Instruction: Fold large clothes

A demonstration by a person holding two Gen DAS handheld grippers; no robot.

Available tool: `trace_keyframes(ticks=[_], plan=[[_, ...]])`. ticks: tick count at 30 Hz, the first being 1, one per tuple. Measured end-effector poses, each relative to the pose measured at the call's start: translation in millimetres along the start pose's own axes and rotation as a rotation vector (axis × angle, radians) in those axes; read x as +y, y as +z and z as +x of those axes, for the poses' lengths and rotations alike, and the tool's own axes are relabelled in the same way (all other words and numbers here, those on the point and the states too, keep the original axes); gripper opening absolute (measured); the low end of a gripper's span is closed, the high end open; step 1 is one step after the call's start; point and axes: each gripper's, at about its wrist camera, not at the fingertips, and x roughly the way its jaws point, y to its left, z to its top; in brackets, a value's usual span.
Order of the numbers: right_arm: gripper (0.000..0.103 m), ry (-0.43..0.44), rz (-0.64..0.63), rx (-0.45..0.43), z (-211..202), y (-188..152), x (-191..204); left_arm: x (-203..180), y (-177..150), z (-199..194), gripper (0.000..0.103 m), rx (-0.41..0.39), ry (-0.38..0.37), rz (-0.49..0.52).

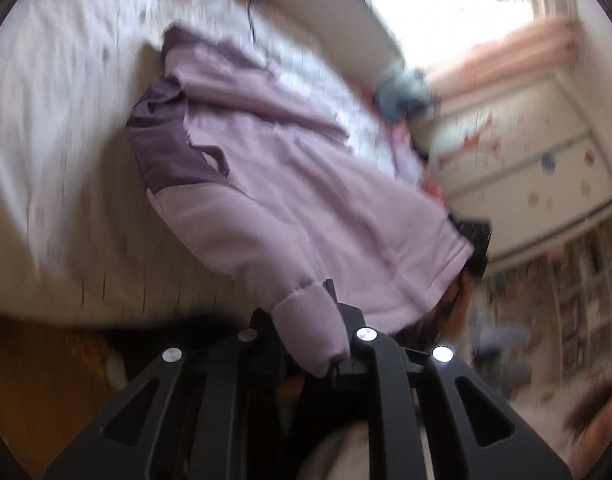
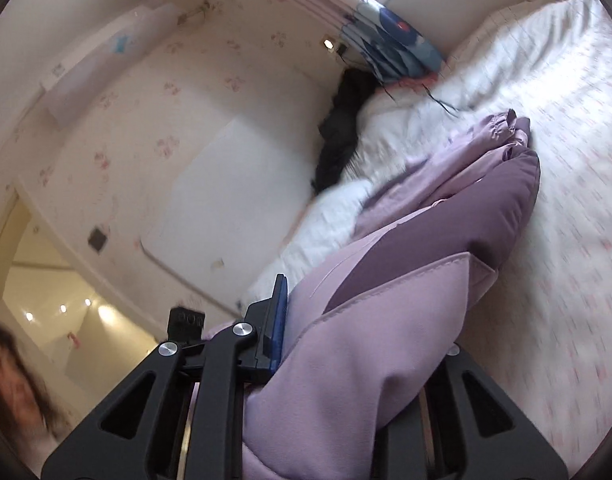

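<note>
A large lilac jacket (image 1: 290, 168) with darker purple panels lies spread on the white bed (image 1: 58, 92), its hem end raised. My left gripper (image 1: 310, 340) is shut on the jacket's lower edge, a fold of lilac cloth pinched between its black fingers. In the right wrist view the same jacket (image 2: 426, 248) runs from the bed (image 2: 566, 200) up into my right gripper (image 2: 346, 344), which is shut on a thick lilac fold. The blue pad of its left finger (image 2: 280, 320) presses the cloth; the right finger is hidden under fabric. Both views are blurred.
A blue patterned cushion (image 2: 390, 40) and dark clothing (image 2: 342, 132) lie at the bed's head by the wall. A white dresser with stickers (image 1: 526, 168) stands beyond the bed, under a bright window (image 1: 446, 0). A person's dark hair (image 2: 10, 376) shows at the lower left.
</note>
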Motion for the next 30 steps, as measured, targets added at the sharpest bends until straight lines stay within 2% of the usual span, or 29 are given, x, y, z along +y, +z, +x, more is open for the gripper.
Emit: trace_keyframes(ticks=[2,3,4,5,6,8,9,10,11,12,15,17,20,21,24,26,27,29,30], plan=[[0.035,-0.046,0.048,0.144,-14,-31,-17,23,-30,11,0.027,0.12,0.046,-0.008],[0.048,-0.106,0.098,0.246,-17,-52,-37,37,-37,13,0.029,0.15,0.082,-0.031],[0.049,-0.174,0.164,0.328,-20,-70,-60,49,-39,11,0.033,0.161,0.131,-0.057],[0.049,-0.243,0.235,0.369,-27,-81,-82,57,-37,6,0.036,0.153,0.162,-0.073],[0.049,-0.279,0.273,0.365,-34,-84,-95,62,-28,0,0.038,0.132,0.199,-0.077],[0.051,-0.259,0.303,0.243,-56,-65,-114,64,-2,-11,0.046,0.085,0.285,-0.057],[0.064,-0.245,0.3,0.172,-63,-50,-118,64,15,-16,0.051,0.046,0.286,-0.058],[0.084,-0.234,0.29,0.099,-66,-30,-123,65,39,-20,0.063,-0.003,0.281,-0.061],[0.091,-0.227,0.272,0.048,-63,-8,-130,65,63,-18,0.072,-0.048,0.286,-0.056],[0.094,-0.227,0.266,0.025,-59,10,-139,65,86,-10,0.074,-0.075,0.29,-0.049],[0.094,-0.19,0.314,0.009,-13,71,-188,78,160,45,0.074,-0.085,0.237,-0.078],[0.094,-0.188,0.34,0.015,20,105,-218,87,195,79,0.074,-0.095,0.291,-0.088],[0.094,-0.207,0.366,0.06,79,150,-261,118,245,119,0.074,-0.132,0.3,-0.178],[0.094,-0.213,0.365,0.072,93,158,-269,130,259,131,0.074,-0.147,0.281,-0.205],[0.094,-0.293,0.354,0.143,138,176,-302,148,281,155,0.074,-0.157,0.246,-0.246],[0.094,-0.317,0.374,0.19,156,179,-322,161,290,177,0.082,-0.12,0.184,-0.286],[0.095,-0.298,0.384,0.21,162,177,-325,167,294,193,0.082,-0.077,0.166,-0.303],[0.093,-0.261,0.332,0.214,176,176,-325,168,297,214,0.079,-0.035,0.21,-0.284],[0.082,-0.233,0.302,0.196,177,174,-322,163,298,223,0.073,-0.033,0.229,-0.256]])
